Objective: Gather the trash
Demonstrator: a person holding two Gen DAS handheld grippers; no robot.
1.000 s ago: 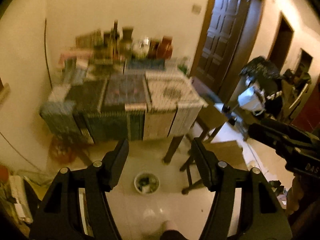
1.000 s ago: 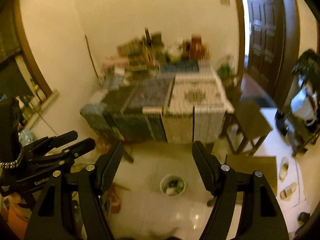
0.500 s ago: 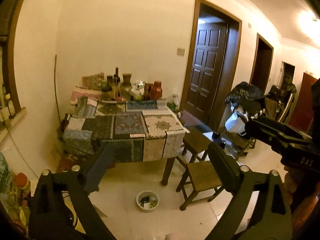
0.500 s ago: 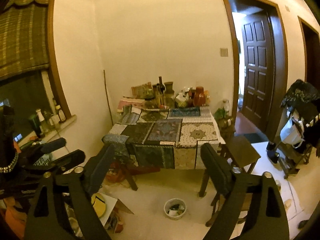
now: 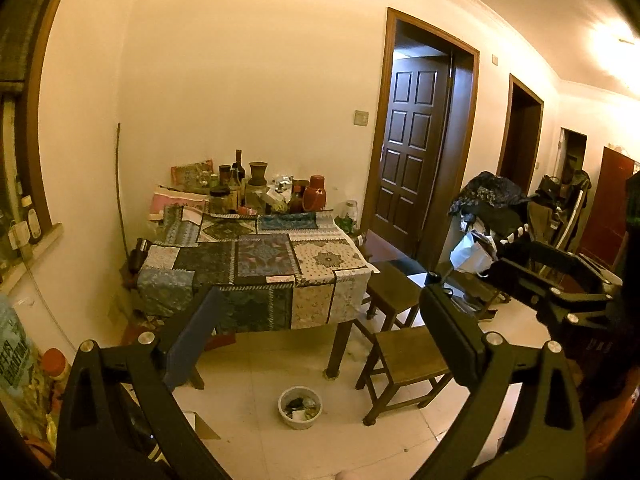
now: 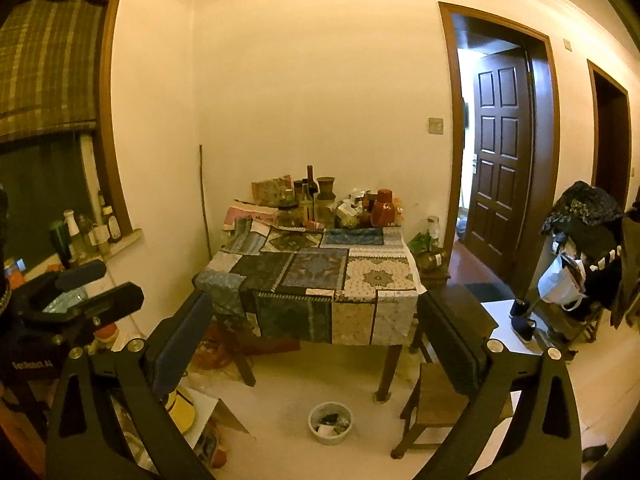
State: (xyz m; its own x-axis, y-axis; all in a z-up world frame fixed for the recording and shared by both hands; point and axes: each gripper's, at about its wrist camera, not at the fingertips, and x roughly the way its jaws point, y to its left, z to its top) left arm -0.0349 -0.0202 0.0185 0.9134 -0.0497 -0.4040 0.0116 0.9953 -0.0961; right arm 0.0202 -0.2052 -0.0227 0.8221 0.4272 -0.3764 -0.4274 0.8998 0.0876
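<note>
Both claws are hanging wide apart w/ nothing between the fingers: left claw [image 5: 320, 336], right claw [image 6: 316, 336]. Both are pointing across the room toward the far wall.

A tabletop [image 6: 320, 268] is sitting against the far wall under a patchwork cloth in blue, black & cream panels; the cloth is draping over the near edge. The near part of the cloth is lying bare; the far end is crowded w/ bottles, jars, a red jug [image 6: 383, 208] & a brown pot, too small to sort further.

On the pale tiled floor [image 5: 248, 384], near the tabletop's right front leg, a small white bin [image 5: 300, 407] is standing upright, holding mixed scraps. In the right wrist view the same bin [image 6: 330, 423] is showing just left of a wooden stool.

Two wooden stools are standing right of the tabletop, one near [image 5: 404, 364], one farther back & partly tucked by the cloth.

Right side: a dark panelled door [image 5: 412, 152] is standing ajar in its frame, more doorways beyond it, plus a rack heaped w/ dark clothes & a white bag [image 5: 468, 252].

Left side: a window w/ a plaid blind [image 6: 44, 52], bottles lining the sill [image 6: 120, 240]. Boxes & clutter are lying on the floor under it, incl. something yellow [image 6: 182, 406].
</note>
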